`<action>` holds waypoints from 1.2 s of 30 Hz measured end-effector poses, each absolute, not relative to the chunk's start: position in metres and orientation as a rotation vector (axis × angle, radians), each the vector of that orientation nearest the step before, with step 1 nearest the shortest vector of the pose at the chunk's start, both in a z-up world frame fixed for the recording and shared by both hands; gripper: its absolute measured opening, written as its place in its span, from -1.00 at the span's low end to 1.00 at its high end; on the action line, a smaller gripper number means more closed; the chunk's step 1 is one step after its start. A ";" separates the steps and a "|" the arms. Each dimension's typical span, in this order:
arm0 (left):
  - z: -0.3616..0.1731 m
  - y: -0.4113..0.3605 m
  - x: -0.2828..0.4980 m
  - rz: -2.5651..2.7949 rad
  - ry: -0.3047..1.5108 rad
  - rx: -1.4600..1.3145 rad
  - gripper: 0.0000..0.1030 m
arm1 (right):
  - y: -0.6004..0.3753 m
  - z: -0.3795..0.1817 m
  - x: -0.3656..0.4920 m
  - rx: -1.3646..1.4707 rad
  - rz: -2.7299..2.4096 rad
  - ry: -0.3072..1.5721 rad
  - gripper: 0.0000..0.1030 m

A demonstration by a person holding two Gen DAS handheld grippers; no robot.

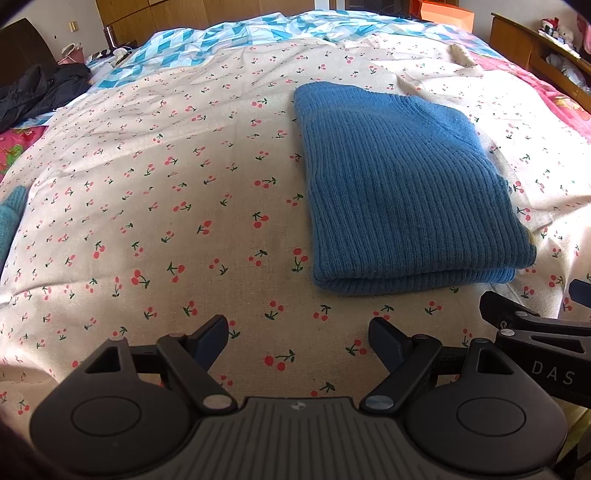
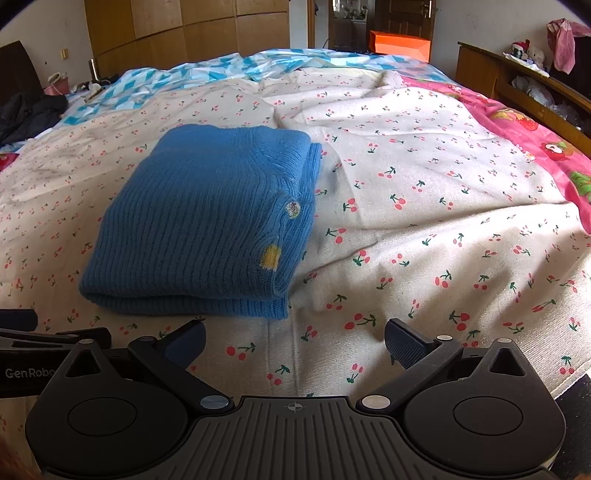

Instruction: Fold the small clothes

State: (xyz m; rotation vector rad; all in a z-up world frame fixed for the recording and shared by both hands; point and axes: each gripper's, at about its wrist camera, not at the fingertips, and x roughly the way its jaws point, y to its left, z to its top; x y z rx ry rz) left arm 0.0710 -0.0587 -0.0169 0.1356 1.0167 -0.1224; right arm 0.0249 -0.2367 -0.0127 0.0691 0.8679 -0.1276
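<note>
The left gripper hangs just above the cherry-print sheet with its jaws spread wide and nothing between them; the right gripper sits beside it in the same posture, jaws apart and empty, its own arm edging into the left wrist view at the lower right. Both point forward and down over the near edge of the bed, which reads as a rest position after a release and not as an approach, since neither pair of fingers touches cloth. Just beyond the fingertips lies the blue knitted sweater, folded into a compact rectangle with its doubled edge towards the grippers and its layers stacked evenly. In the right wrist view a small yellow patch and a round button show along its right side, where the layers' edges meet. It lies flat on the sheet, near the grippers but clear of both, so the fold on this garment looks finished. Off to the left edge of the left wrist view a teal knitted piece lies on the sheet, possibly the next item. Farther out are a blue diamond-patterned quilt, a pink cartoon-print cover, a dark jacket and wooden wardrobes.
</note>
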 end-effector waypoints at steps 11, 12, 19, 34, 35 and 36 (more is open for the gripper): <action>-0.013 -0.061 0.071 -0.119 1.010 0.138 0.71 | -0.236 -0.013 0.025 0.067 -0.125 0.868 1.00; -0.013 -0.061 0.071 -0.119 1.010 0.139 0.71 | -0.236 -0.013 0.025 0.068 -0.125 0.868 1.00; -0.013 -0.062 0.071 -0.118 1.008 0.144 0.70 | -0.237 -0.013 0.025 0.075 -0.127 0.870 1.00; -0.013 -0.063 0.070 -0.118 1.005 0.147 0.70 | -0.237 -0.014 0.025 0.078 -0.135 0.873 1.00; -0.013 -0.063 0.070 -0.118 1.005 0.147 0.70 | -0.237 -0.014 0.025 0.079 -0.135 0.872 1.00; -0.013 -0.063 0.070 -0.118 1.005 0.148 0.70 | -0.237 -0.014 0.025 0.079 -0.135 0.873 1.00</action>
